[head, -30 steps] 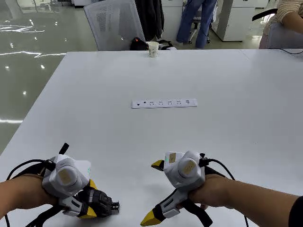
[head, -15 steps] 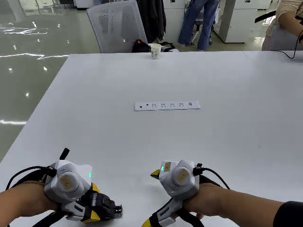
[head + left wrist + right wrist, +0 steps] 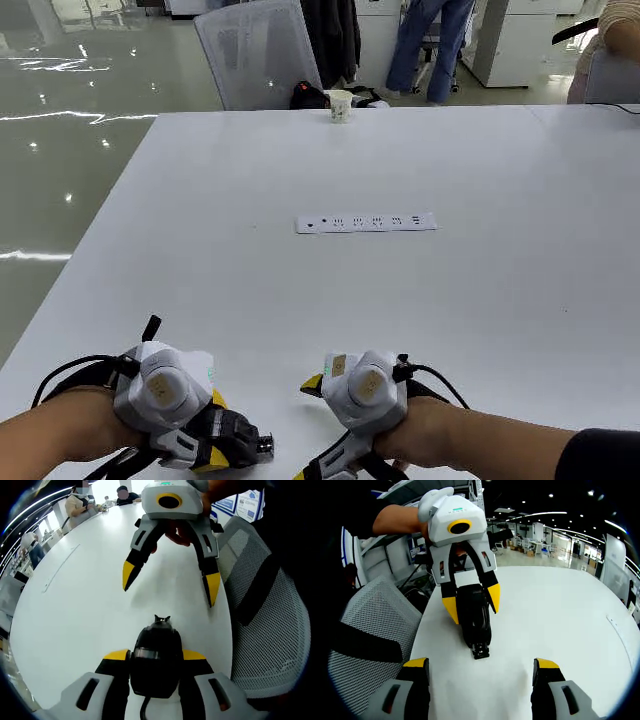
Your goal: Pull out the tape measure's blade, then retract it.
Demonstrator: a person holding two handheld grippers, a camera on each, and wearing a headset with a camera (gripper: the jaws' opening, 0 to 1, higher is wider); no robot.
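Observation:
A black tape measure is clamped in my left gripper just above the white table, near its front edge. In the left gripper view the case sits between my yellow-tipped jaws, its blade hook pointing forward and the blade not drawn out. My right gripper faces it from the right, open. Its two fingers spread wide in front of the hook and touch nothing. In the right gripper view the tape measure points at my open right gripper, held by the left gripper.
A white power strip lies mid-table and a paper cup stands at the far edge. A grey mesh chair and a standing person are beyond the table. Another mesh chair is close behind the grippers.
My right gripper has moved left, closer to the tape measure's hook end. The left gripper keeps its hold. The head camera has shifted a little.

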